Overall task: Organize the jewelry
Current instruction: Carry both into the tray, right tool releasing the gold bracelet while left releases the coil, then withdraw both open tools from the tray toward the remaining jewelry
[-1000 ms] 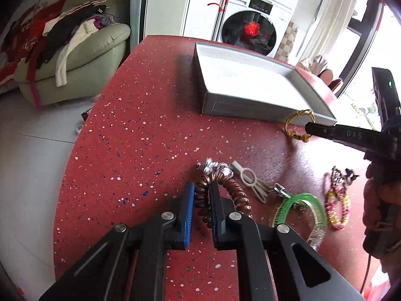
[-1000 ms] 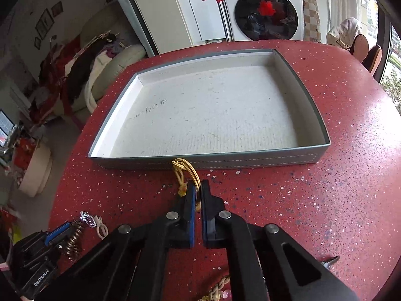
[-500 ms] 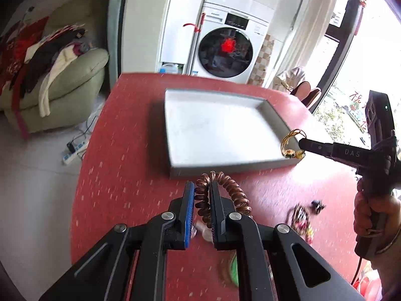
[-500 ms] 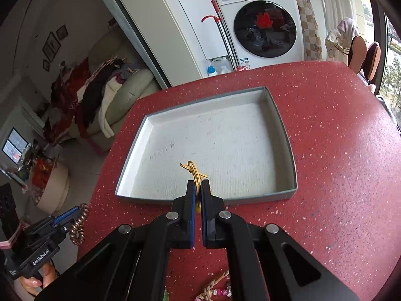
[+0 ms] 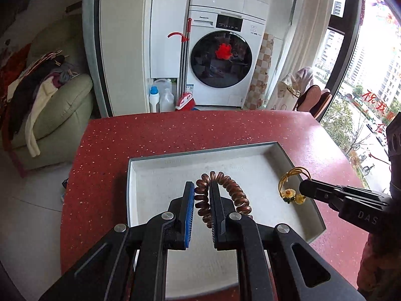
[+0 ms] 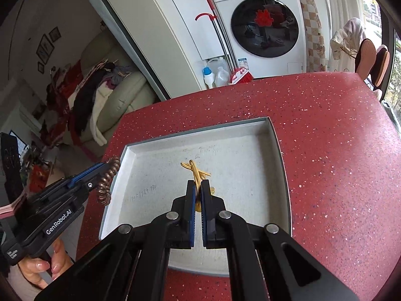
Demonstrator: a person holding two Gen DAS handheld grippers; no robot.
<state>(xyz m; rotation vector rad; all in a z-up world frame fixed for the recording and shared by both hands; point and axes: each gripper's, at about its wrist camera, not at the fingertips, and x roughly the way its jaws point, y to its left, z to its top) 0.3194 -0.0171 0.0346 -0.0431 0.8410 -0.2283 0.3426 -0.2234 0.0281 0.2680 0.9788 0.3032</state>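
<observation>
In the left view the left gripper [image 5: 202,188] is clamped on the springy coil [image 5: 226,190] above the tray [image 5: 155,173]. In the right view the right gripper [image 6: 198,185] pinches the thin bangle [image 6: 194,170], probably stiff and light, best held at its wire band

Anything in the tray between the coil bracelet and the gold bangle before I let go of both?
No. In the left wrist view only bare tray floor shows between the coil bracelet and the gold bangle; each hangs from its own tongs.
</observation>
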